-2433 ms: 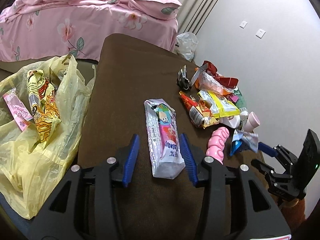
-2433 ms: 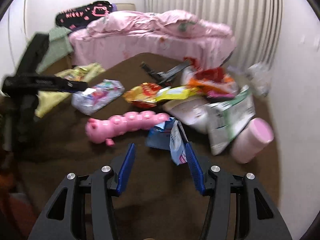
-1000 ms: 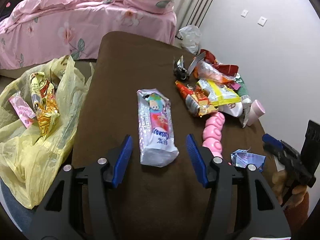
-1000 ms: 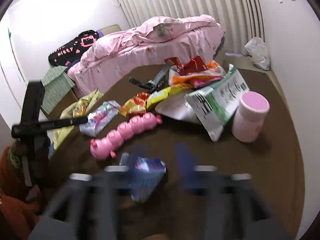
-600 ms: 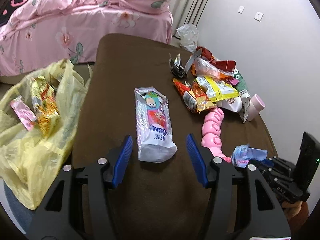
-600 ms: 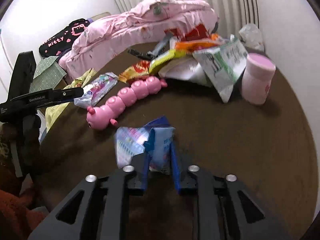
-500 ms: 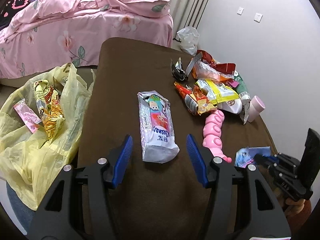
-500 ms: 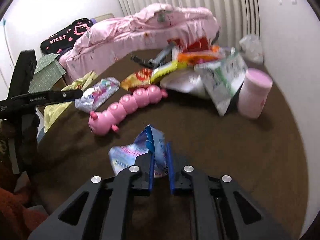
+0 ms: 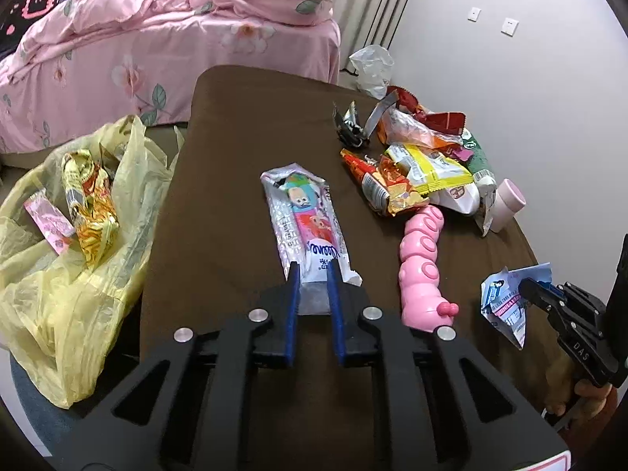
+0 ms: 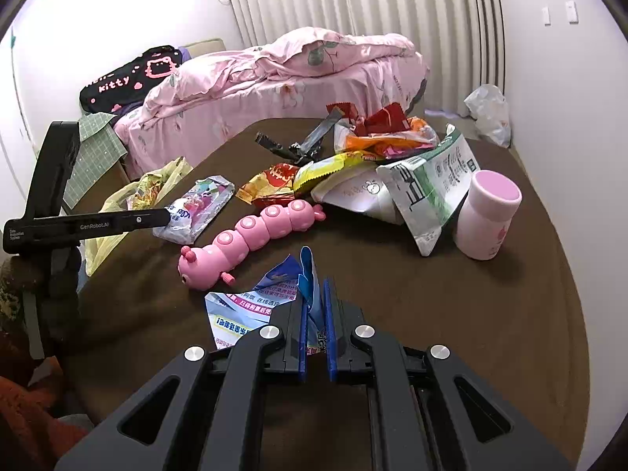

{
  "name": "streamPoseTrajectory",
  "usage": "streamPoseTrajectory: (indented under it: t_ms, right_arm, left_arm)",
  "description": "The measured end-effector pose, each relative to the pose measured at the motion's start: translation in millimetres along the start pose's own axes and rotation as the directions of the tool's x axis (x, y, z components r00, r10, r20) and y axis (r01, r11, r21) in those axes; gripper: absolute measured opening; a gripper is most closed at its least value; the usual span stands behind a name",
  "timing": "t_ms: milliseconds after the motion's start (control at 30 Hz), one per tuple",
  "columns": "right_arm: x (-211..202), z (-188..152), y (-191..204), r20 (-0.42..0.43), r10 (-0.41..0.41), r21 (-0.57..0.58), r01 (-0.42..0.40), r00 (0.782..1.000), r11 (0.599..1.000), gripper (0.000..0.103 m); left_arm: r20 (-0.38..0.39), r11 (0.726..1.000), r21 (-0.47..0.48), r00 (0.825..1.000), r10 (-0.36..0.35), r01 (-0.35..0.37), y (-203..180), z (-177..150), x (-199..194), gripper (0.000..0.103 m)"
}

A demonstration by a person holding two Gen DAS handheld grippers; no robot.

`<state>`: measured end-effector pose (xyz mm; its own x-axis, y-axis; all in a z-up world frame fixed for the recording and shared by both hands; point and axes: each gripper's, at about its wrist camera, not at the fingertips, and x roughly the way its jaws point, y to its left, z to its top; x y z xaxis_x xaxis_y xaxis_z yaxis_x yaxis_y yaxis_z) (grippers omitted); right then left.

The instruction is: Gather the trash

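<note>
A long clear snack wrapper with cartoon print [image 9: 302, 212] lies on the brown table [image 9: 243, 125]. My left gripper [image 9: 313, 265] is shut on its near end. From the right wrist view this gripper [image 10: 163, 216] meets the same wrapper [image 10: 200, 206] at its edge. A crumpled blue-and-white paper packet [image 10: 251, 306] sits at the table's near side, pinched by a raised fold in my right gripper [image 10: 314, 294], which is shut. The left wrist view shows that gripper [image 9: 528, 286] holding the packet [image 9: 506, 302] at far right. A yellow plastic bag [image 9: 59, 274] with wrappers inside gapes left of the table.
A heap of snack wrappers [image 9: 424, 168] covers the table's far right. A pink caterpillar toy [image 9: 422, 251] lies between the two held items, and a pink cup [image 9: 506, 204] stands beside the heap. A pink bed [image 9: 157, 39] is behind, with a white bag [image 9: 373, 66] on the floor.
My left jaws, wide around the cartoon wrapper half a second ago, have closed on its near end. My right gripper closed on the blue-and-white packet earlier and still holds it.
</note>
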<state>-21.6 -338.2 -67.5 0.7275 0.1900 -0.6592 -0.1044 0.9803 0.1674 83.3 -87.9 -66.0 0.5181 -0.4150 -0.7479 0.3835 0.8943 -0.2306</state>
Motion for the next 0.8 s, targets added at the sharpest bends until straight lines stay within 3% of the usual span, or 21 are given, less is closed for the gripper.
streamPoseTrajectory:
  t_ms: [467,533,633,733,800]
  right_arm:
    - [-15,27,15,0.069,-0.006,-0.037,0.008,0.998,0.999,0.009]
    - [-15,37,23,0.086,0.007,-0.063,-0.002,0.996,0.998,0.009]
    - [-8,62,43,0.105,0.055,-0.109,-0.043,0.993,0.993,0.009]
    - [4,86,66,0.106,0.114,-0.155,-0.097,0.988,0.983,0.009]
    - [19,104,87,0.088,0.168,-0.187,-0.149,0.982,0.971,0.009]
  left_arm:
    - [0.147,1.0,-0.009,0.989,-0.018,0.019,14,6,-50,0.011]
    - [0.178,0.999,-0.038,0.984,0.02,-0.014,29,8,-60,0.011]
    - [0.234,0.987,-0.116,0.962,0.137,-0.113,65,11,-81,0.011]
    - [0.244,0.95,-0.212,0.929,0.277,-0.228,111,8,-96,0.011]
    - [0.212,0.926,-0.262,0.92,0.33,-0.272,140,5,-94,0.011]
